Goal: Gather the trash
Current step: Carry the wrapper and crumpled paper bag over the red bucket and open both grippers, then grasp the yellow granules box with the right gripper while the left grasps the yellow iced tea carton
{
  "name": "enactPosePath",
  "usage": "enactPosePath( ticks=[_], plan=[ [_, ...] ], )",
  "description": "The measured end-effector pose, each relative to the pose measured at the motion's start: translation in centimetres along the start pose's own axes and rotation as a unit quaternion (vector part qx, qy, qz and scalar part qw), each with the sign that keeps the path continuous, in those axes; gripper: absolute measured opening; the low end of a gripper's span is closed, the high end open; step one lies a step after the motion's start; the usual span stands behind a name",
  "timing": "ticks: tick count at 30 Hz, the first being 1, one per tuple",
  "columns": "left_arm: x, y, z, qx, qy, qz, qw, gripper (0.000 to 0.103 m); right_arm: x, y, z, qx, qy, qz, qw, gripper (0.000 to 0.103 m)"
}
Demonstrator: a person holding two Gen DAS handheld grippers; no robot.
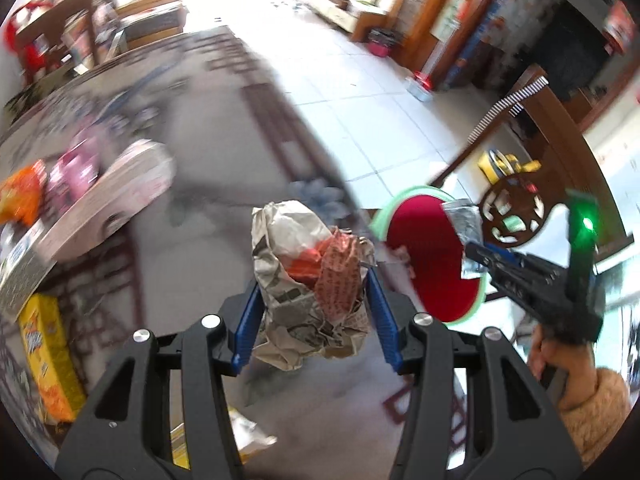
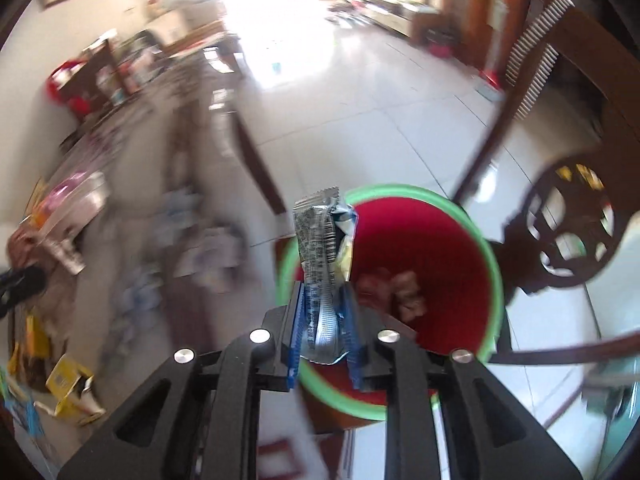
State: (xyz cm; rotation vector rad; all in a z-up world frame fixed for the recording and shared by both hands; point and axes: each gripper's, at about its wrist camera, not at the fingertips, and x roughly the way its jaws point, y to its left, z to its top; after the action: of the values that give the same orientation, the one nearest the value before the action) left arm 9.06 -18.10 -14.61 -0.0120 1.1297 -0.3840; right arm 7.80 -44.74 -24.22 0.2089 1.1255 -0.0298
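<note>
The paper wad [image 1: 310, 280] sat between the left gripper's [image 1: 312, 300] fingers, above the table [image 1: 224, 160]. The bin [image 2: 492, 280] stood right of the table, with the wrapper [image 2: 320, 264], between the right gripper's [image 2: 322, 336] fingers, above its rim.

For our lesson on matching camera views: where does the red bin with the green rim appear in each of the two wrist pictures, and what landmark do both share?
Left wrist view: the red bin sits right of centre, beyond the paper wad, partly behind the right tongs and their wrapper.
Right wrist view: the bin fills the centre-right, just behind the wrapper.
Shared landmark: the carved chair back, right of the bin.
</note>
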Motion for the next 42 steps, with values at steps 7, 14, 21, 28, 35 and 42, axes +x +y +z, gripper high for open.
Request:
enactPosePath(
  ticks=[7,14,21,28,35,42],
  plan=[
    [2.7,-6.6,2.9,0.075,0.010,-0.063,0.9951,0.048,-1.6,-5.1,-0.6,0.064,-0.025,-0.032,0.997,0.061],
    [5.4,-12.3,4.9,0.125,0.025,-0.126,0.9838,0.073,-2.9,-6.8,-2.1,0.092,-0.029,-0.048,0.994,0.061],
    [4.6,-11.5,3.8,0.112,0.021,-0.131,0.9849,0.076,-4.6,-7.0,-3.1,0.092,-0.037,-0.061,0.993,0.061],
    [-0.3,-3.8,0.8,0.051,-0.015,-0.068,0.9963,0.076,-5.6,-2.7,-2.3,0.049,-0.048,-0.036,0.997,0.062],
    [-5.7,7.5,-3.8,-0.073,-0.048,0.017,0.9961,0.076,-6.4,6.4,-1.9,-0.051,-0.051,0.023,0.997,0.070],
    [-8.5,17.4,-9.6,-0.185,-0.044,0.080,0.9785,0.076,-5.7,18.4,-5.4,-0.256,0.011,0.111,0.960,0.076]
  ],
)
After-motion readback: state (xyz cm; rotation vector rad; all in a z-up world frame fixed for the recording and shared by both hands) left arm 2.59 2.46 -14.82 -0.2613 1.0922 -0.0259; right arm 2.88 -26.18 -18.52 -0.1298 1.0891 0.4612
